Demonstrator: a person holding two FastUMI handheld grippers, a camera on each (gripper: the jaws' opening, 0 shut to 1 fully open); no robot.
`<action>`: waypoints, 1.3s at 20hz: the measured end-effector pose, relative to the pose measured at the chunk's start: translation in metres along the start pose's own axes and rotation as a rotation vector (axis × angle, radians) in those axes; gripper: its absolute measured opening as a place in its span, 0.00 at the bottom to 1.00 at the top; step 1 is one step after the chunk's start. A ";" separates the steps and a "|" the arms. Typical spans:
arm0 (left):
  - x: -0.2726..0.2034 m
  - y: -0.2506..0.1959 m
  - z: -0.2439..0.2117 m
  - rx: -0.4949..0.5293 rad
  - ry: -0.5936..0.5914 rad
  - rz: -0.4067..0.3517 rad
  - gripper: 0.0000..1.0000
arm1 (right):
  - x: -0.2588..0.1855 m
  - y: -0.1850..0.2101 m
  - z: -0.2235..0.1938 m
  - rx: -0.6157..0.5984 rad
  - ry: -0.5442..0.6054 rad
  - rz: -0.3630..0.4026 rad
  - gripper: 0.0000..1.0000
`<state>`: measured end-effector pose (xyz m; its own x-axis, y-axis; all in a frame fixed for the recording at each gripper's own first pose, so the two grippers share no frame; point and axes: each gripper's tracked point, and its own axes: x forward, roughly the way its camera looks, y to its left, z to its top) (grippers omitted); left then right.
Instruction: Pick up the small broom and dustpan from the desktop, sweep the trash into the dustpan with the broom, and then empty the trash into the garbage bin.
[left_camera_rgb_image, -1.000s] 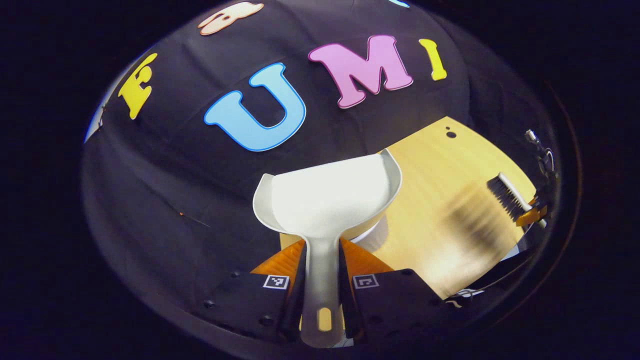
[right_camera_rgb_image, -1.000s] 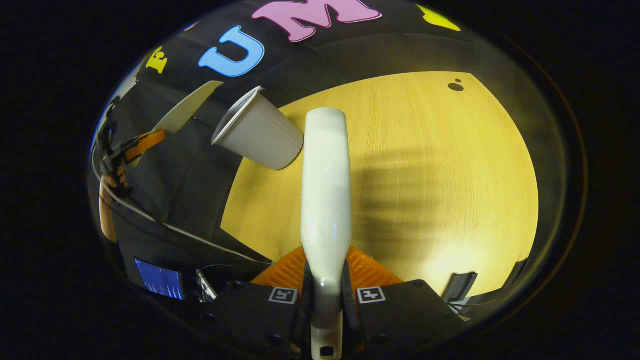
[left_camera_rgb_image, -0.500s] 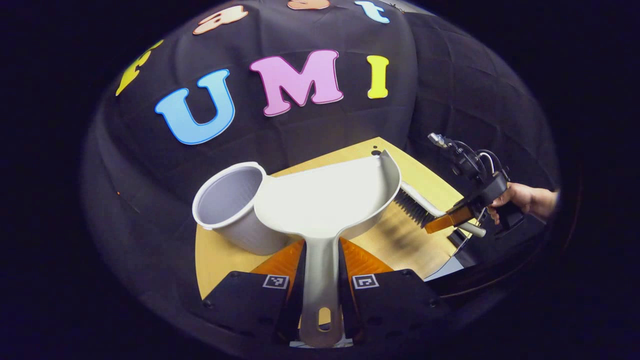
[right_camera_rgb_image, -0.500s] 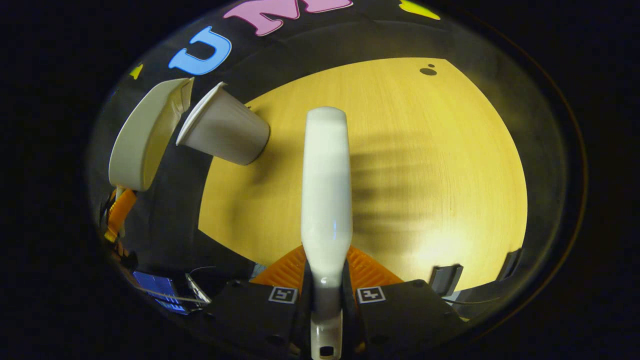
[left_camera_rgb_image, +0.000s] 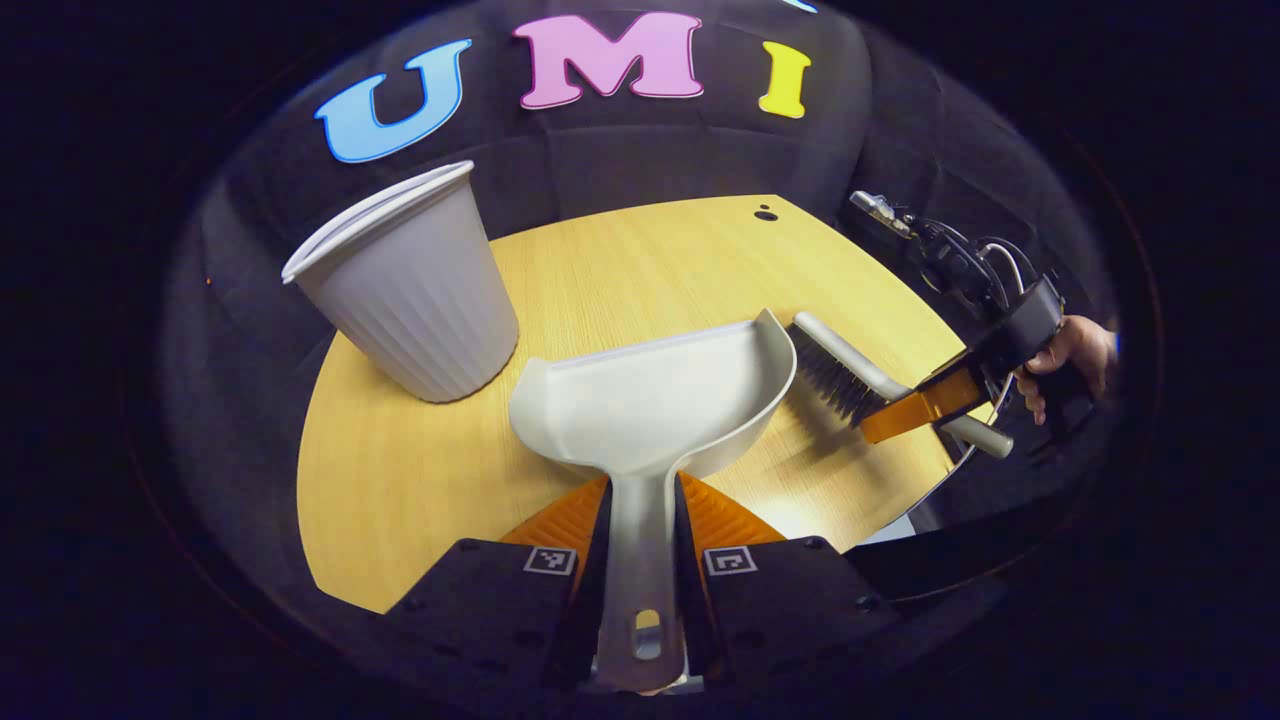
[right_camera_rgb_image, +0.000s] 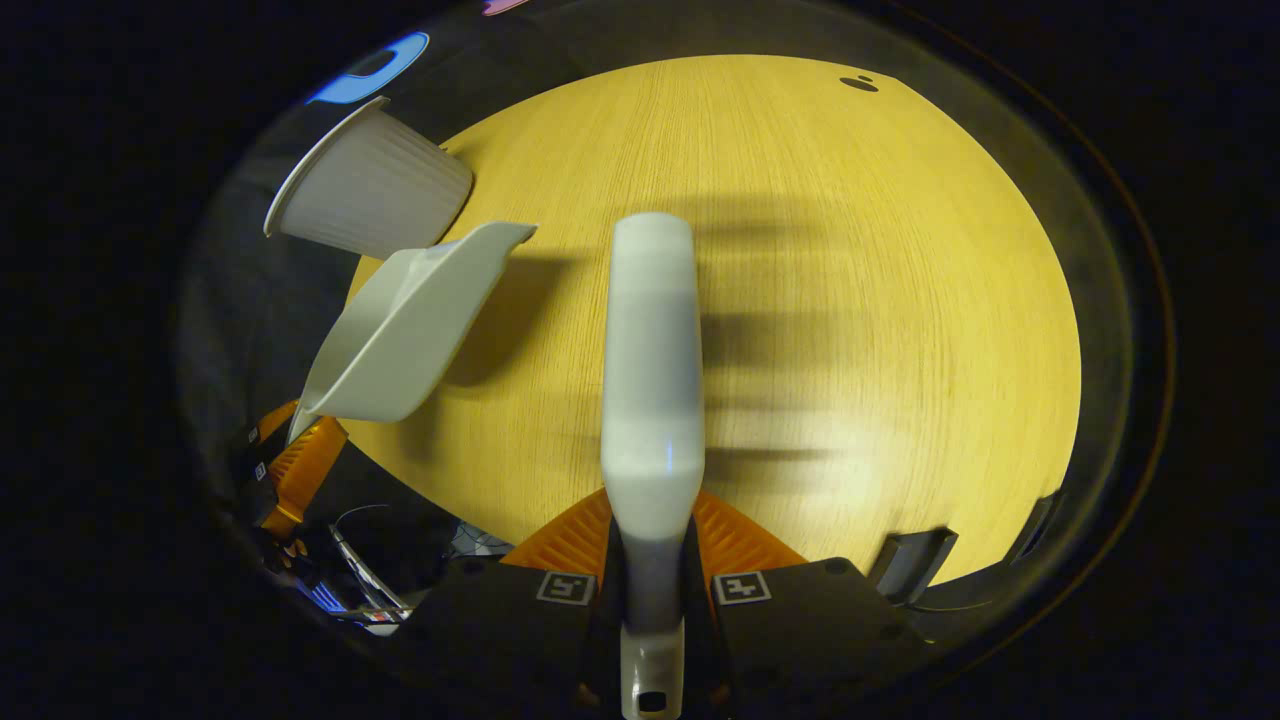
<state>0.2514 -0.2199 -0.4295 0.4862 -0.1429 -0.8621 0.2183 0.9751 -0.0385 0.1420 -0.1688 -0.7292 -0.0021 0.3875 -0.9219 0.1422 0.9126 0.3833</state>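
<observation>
Garbage bin interior hidden; broom bristles hidden.

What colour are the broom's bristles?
Black, on the broom with a white handle; it shows best in the left gripper view.

In my left gripper view, the dustpan sticks out ahead of my left gripper over the desktop. The garbage bin stands on the desktop behind and to its left. The broom in my right gripper lies just right of the dustpan.
</observation>
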 end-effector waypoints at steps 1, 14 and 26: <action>0.004 -0.001 -0.002 -0.012 0.004 0.014 0.30 | 0.005 0.003 0.002 0.000 0.007 -0.006 0.29; 0.001 -0.024 -0.020 -0.049 0.141 0.136 0.30 | 0.051 0.013 0.030 0.101 0.085 -0.044 0.29; -0.018 -0.049 -0.029 -0.249 0.255 -0.025 0.84 | 0.019 0.002 0.063 -0.004 -0.046 -0.089 1.00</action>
<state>0.2068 -0.2599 -0.4266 0.2499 -0.1513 -0.9564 -0.0002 0.9877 -0.1563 0.2046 -0.1682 -0.7494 0.0311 0.2989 -0.9538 0.1398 0.9436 0.3003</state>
